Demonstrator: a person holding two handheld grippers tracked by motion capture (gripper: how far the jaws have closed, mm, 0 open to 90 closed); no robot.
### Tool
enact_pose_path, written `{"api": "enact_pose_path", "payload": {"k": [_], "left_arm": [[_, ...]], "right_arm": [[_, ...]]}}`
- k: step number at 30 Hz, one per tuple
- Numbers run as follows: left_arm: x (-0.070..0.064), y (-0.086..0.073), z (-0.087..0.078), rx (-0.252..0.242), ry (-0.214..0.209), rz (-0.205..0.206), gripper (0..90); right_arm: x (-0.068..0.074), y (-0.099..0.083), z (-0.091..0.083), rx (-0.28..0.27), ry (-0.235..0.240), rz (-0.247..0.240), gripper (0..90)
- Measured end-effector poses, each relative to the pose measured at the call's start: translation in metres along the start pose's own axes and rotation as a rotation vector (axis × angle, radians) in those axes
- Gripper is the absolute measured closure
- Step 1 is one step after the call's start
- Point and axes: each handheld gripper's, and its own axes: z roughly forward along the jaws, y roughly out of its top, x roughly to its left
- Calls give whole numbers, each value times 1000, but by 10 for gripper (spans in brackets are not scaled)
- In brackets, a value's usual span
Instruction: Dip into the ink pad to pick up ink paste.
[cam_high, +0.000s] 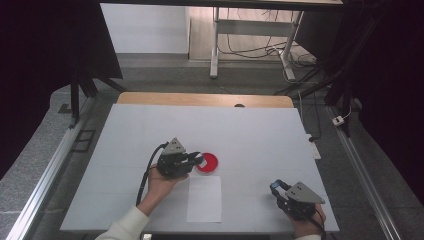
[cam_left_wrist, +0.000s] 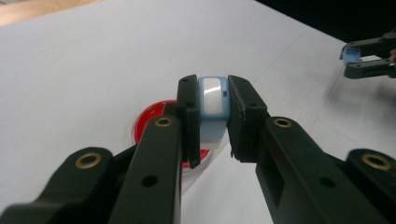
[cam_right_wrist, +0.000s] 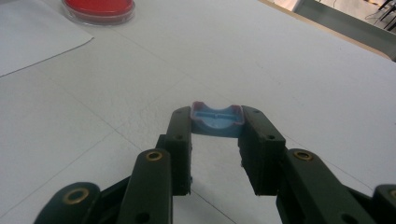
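My left gripper (cam_left_wrist: 212, 95) is shut on a small light-blue piece with a white face (cam_left_wrist: 211, 105). It holds that piece just above the near rim of a round red dish (cam_left_wrist: 154, 122). In the high view this gripper (cam_high: 199, 160) sits at the dish's (cam_high: 210, 163) left edge, mid-table. My right gripper (cam_right_wrist: 217, 122) is shut on a blue cap-like piece (cam_right_wrist: 217, 119) with a reddish rim, low over the white table cover. In the high view it (cam_high: 276, 188) is at the front right, well apart from the dish. The left gripper view shows the right gripper (cam_left_wrist: 369, 59) with its blue piece (cam_left_wrist: 350, 53).
A white paper sheet (cam_high: 204, 198) lies in front of the dish, between the two hands. The white cover (cam_high: 250, 135) spans the table, with a wooden edge (cam_high: 200, 99) at the far side. Metal rails (cam_high: 47, 175) run along both sides.
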Motion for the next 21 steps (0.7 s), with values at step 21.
{"api": "enact_pose_path", "payload": {"k": [21], "left_arm": [[14, 12, 35, 96, 60, 9, 753]], "right_arm": [[1, 1, 2, -2, 18, -7, 650]]}}
